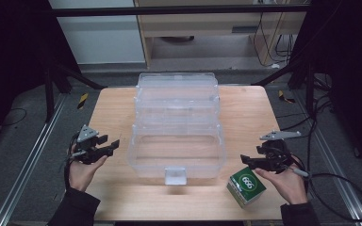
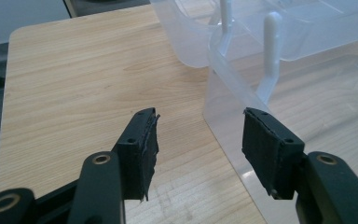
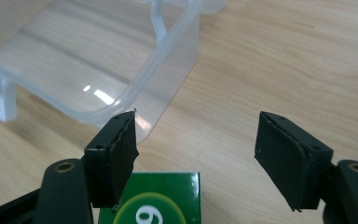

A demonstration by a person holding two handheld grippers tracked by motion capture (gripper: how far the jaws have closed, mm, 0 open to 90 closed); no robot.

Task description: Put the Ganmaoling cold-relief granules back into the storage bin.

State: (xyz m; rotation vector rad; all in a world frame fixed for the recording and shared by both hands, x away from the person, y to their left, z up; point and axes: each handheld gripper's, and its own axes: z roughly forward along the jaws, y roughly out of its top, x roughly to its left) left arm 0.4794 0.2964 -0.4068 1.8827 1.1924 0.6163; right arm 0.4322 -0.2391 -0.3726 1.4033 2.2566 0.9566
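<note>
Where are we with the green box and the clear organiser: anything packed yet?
Done: the clear tiered organiser stands unfolded, front bin bare. In hand: nothing; the left gripper and right gripper are both open, the right poised above the green box. Left: grasping the box, possibly binning it.

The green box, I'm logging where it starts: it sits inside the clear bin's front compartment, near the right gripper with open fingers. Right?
Not inside. The green box sits on the table, outside the clear bin by its front right corner, as the high view shows. The right gripper is near it, fingers open.
</note>
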